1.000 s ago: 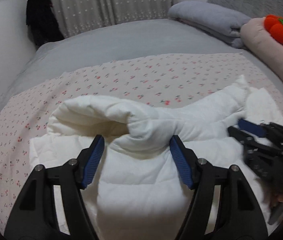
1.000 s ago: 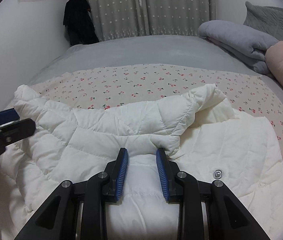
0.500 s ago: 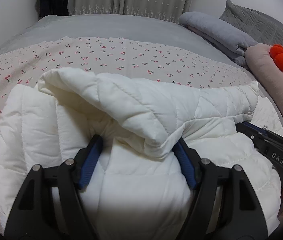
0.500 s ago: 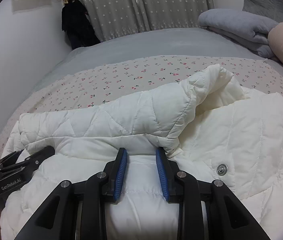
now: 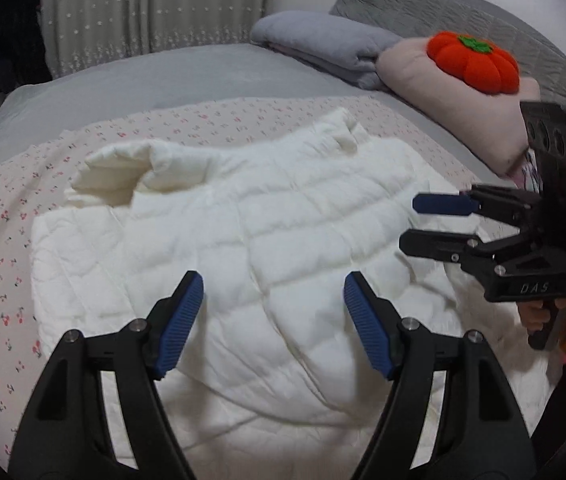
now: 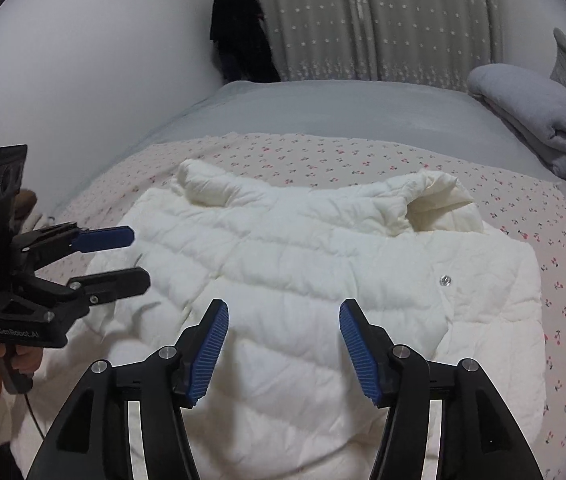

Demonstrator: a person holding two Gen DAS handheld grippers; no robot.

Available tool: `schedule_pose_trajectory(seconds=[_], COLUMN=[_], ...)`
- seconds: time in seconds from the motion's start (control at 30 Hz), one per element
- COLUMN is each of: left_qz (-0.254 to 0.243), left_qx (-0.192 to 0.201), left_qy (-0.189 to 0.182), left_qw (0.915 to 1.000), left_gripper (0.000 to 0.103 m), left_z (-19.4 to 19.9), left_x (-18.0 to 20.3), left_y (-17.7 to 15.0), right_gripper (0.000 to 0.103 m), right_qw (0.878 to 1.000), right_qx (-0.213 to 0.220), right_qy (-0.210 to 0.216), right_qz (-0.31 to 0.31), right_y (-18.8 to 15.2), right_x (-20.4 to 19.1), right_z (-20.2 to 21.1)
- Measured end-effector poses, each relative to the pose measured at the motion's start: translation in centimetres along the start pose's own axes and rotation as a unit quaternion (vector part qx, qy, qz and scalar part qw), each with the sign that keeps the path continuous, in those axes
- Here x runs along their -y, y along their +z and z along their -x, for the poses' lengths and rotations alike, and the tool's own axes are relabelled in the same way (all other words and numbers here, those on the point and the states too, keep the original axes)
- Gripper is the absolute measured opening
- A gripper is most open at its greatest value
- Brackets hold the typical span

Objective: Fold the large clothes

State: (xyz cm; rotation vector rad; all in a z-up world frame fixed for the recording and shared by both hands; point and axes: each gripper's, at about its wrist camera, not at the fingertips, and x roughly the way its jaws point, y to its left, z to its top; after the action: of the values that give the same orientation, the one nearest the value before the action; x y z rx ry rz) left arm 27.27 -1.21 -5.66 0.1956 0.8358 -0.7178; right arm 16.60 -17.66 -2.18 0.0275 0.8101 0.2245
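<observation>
A white quilted puffer jacket (image 5: 263, 220) (image 6: 283, 248) lies on the bed, with its sleeve folded across the far edge. My left gripper (image 5: 273, 280) hovers open above the jacket's near half, and nothing sits between its blue pads. It also shows at the left of the right wrist view as the left gripper (image 6: 141, 256). My right gripper (image 6: 283, 306) hangs over the jacket near a metal snap (image 6: 445, 280). Its jaws are opening and hold nothing. In the left wrist view the right gripper (image 5: 409, 220) sits at the jacket's right side.
A cherry-print sheet (image 5: 203, 120) (image 6: 323, 152) lies under the jacket on a grey bed. At the right are a folded grey blanket (image 5: 323, 40), a pink pillow (image 5: 443, 92) and an orange pumpkin cushion (image 5: 475, 60). A dark garment (image 6: 239, 40) hangs by the curtains.
Both grippers have let go of the sleeve fold and drawn back from it. The right jaws have spread wide. The sleeve now rests along the jacket's far edge.
</observation>
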Motion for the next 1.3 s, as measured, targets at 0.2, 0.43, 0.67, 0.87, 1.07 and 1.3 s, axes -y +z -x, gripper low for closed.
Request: schedule_pose_trajectory(seconds=[0.2,0.43,0.67,0.87,1.07,1.3], left_qz=[-0.013,-0.033,-0.015,0.030,0.047,0.103], left_qx=[-0.032,-0.028,-0.049,-0.046,-0.043,-0.069], left_qy=[0.017,0.052,0.080,0.084,0.074,0.033], left_qw=[0.9992,0.9977,0.9955,0.9950,0.9952,0.9917], left_gripper=[0.074,0.074,0.075,0.077,0.087,0.098], left_z=[-3.8,-4.3,-2.0,2.1,6.5,10.0], left_x=[0.5,1.6,2.7,2.8,3.3,2.0], left_y=[-3.6,-3.9,-2.4,-2.7,-4.7,-9.2], right_gripper=[0.063,0.063,0.067,0.076,0.084,0.085], right_qw=[0.997,0.995,0.994,0.996,0.998,0.997], right_qx=[-0.065,-0.080,-0.085,-0.066,-0.058,-0.070], right_qy=[-0.018,-0.052,-0.058,-0.046,-0.033,-0.032], right_qz=[0.026,0.041,0.048,0.027,0.020,0.004], right_y=[-4.0,-4.4,-3.7,-3.8,-6.3,-9.8], right_x=[-0.2,-1.2,-2.2,-2.2,-2.2,-0.1], right_z=[-3.9,-5.6,-3.1,1.8,6.5,11.7])
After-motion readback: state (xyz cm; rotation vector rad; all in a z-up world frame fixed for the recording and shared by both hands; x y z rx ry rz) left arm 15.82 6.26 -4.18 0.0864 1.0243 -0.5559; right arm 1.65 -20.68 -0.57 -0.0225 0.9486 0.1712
